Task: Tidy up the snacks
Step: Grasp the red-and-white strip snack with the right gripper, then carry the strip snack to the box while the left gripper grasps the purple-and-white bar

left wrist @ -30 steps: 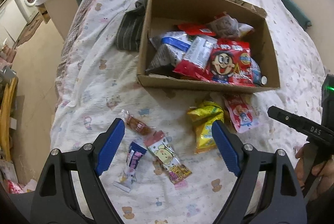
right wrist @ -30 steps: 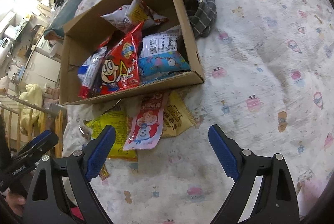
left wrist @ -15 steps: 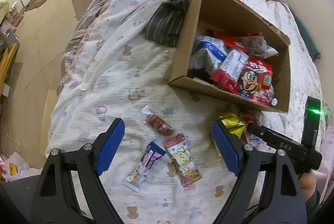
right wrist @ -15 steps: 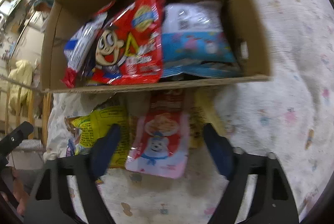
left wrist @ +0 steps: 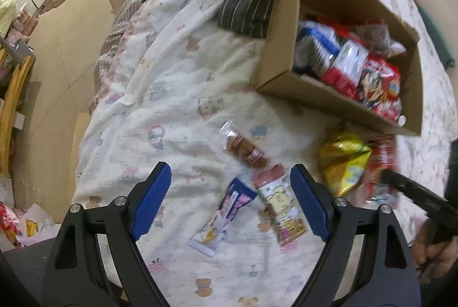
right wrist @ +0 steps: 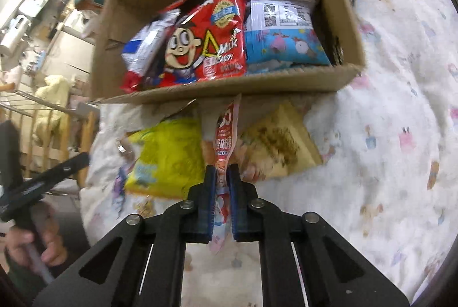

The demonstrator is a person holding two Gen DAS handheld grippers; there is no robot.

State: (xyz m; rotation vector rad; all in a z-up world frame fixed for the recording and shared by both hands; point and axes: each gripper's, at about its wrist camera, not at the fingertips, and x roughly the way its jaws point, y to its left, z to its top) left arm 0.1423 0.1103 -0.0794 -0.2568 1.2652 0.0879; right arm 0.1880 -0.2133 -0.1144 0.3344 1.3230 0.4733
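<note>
Right wrist: right tool (right wrist: 220, 178) just clamped red-pink snack packet (right wrist: 226, 135), folded edge-on; left tool (left wrist: 230, 199) open.

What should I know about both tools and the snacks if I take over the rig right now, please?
Right tool: has just been closing, now shut on the red-and-pink plastic snack packet, in front of the brown cardboard box.
Left tool: open, empty, above the pink-topped cartoon packet and blue-and-white packet.
Done: the box holds several snacks.
Left on the bedspread: those packets, the clear-wrapped brown snack, yellow bag, tan packet.
</note>
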